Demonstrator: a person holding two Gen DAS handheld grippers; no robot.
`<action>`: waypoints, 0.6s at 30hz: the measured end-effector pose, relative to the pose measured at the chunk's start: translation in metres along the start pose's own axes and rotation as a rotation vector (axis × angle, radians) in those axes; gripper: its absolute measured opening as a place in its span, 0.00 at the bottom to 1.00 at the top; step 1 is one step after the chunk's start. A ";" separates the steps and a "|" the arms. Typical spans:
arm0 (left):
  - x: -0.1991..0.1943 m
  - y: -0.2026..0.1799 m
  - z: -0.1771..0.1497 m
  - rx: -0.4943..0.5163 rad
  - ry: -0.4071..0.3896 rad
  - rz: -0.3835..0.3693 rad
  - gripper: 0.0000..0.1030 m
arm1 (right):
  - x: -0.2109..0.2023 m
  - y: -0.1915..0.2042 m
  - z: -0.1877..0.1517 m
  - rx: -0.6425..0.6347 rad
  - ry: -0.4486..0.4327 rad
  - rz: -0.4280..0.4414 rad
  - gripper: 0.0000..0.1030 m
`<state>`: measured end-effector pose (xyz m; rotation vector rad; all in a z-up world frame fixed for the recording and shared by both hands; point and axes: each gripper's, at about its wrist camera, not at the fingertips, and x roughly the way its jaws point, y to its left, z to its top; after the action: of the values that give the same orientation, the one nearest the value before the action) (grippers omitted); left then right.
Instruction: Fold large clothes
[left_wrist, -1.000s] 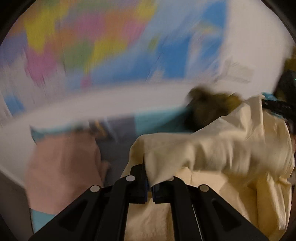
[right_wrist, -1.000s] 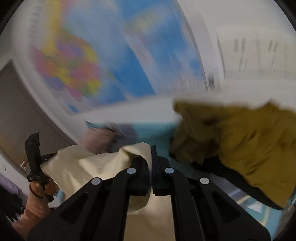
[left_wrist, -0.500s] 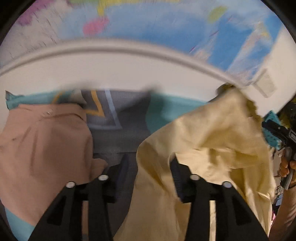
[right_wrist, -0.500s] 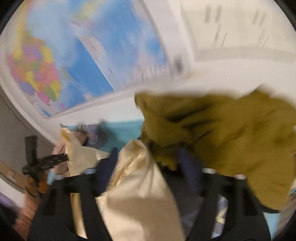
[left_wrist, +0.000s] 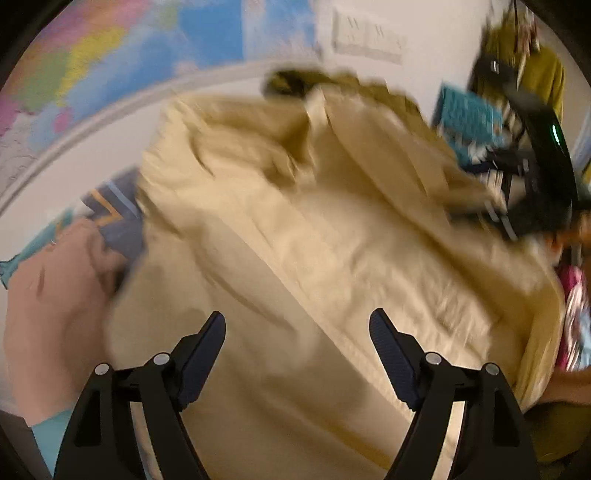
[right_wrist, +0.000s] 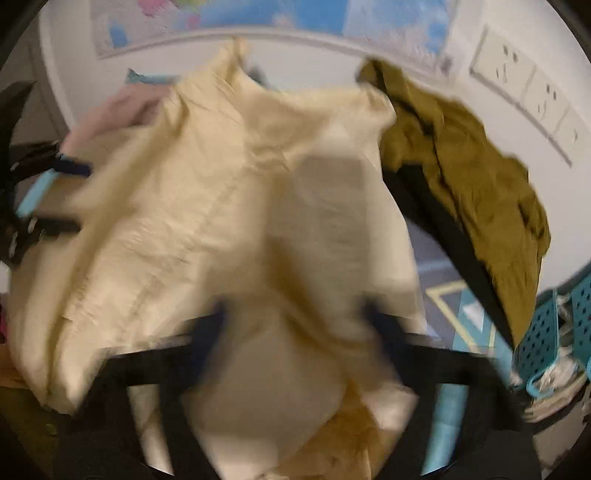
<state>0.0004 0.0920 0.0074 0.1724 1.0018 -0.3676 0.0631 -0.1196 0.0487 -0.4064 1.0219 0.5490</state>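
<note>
A large cream garment (left_wrist: 314, 229) lies spread and rumpled on the patterned mat, filling both views. My left gripper (left_wrist: 297, 328) hovers over its near part with the jaws wide and opening, and no cloth is pinched between the pads. My right gripper (right_wrist: 295, 317) is motion-blurred above the same cream garment (right_wrist: 207, 206). Its jaws stand apart and are closing, with cloth lying beneath and between them but not visibly pressed.
An olive garment with a black lining (right_wrist: 461, 173) lies heaped at the right by the wall. A pink garment (left_wrist: 55, 314) lies at the left. A teal perforated basket (right_wrist: 554, 332) stands at the right edge. The grey and teal mat (right_wrist: 454, 295) shows between them. A world map (left_wrist: 110, 55) hangs on the wall.
Both grippers were shut on the cream garment's edge a second ago and have let it go. The garment has dropped flat, and both grippers have swung down over it.
</note>
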 end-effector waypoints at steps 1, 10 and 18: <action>0.013 -0.004 -0.004 0.013 0.046 0.036 0.63 | 0.000 -0.012 0.000 0.041 0.000 0.032 0.20; -0.044 0.079 0.014 -0.231 -0.113 0.101 0.03 | -0.084 -0.182 0.002 0.509 -0.286 0.109 0.05; -0.035 0.154 -0.025 -0.490 -0.076 0.176 0.20 | 0.021 -0.234 -0.041 0.762 -0.078 0.053 0.42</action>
<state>0.0220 0.2500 0.0197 -0.1952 0.9652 0.0375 0.1845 -0.3231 0.0266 0.3157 1.0873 0.1881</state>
